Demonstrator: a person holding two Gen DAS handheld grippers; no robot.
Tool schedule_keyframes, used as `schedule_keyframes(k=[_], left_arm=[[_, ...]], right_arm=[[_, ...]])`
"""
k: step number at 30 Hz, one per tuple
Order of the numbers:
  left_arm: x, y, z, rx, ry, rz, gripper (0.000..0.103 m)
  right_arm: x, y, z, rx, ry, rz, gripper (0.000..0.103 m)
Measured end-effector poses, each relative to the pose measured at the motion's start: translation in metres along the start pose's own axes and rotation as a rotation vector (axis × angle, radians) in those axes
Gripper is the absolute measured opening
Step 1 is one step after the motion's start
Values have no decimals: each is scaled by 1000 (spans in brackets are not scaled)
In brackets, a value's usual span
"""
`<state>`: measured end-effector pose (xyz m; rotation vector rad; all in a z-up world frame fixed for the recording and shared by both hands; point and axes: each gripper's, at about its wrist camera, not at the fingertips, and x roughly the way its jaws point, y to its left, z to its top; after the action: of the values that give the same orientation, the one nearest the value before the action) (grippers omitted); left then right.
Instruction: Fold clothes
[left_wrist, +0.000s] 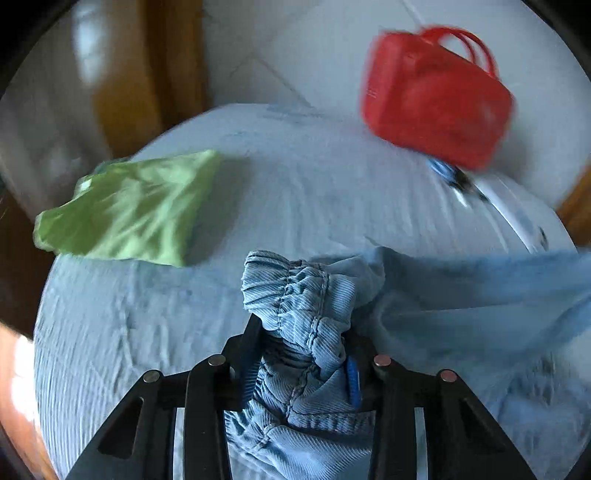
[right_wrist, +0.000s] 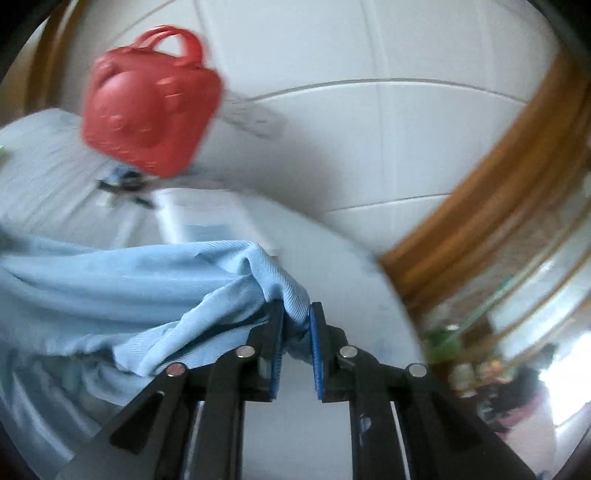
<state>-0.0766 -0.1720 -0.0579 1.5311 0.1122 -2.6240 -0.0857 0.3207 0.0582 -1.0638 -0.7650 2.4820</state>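
We see both grippers, left (left_wrist: 301, 354) and right (right_wrist: 297, 325), with fingers clamped on the blue garment (left_wrist: 295, 295); the red bag (left_wrist: 436, 96) sits zipped, contents hidden

A: Item one?
B: Blue garment (left_wrist: 310, 295), ribbed, with a gathered elastic band; bunched, stretched sideways above the bed, each end clamped in a gripper.
A: Item two?
B: Green garment (left_wrist: 125, 210), folded to a flat packet, lying at the bed's far left edge, well apart from the blue.
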Motion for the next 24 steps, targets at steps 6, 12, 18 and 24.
schedule_keyframes(k=[6,12,18,24], left_arm=[[-28,-10,3,29,-12,-95,90],[-37,-21,38,94,-29,-61,91],[45,-18,59,88,98,69,91],[92,-24,46,95,186,97,91]], right_arm=[[26,-42,-78,181,259,252,95],[54,-82,-160,538,397,415,95],[81,-103,-193,756,444,490,95],[99,-64,-183,707,473,555,101]])
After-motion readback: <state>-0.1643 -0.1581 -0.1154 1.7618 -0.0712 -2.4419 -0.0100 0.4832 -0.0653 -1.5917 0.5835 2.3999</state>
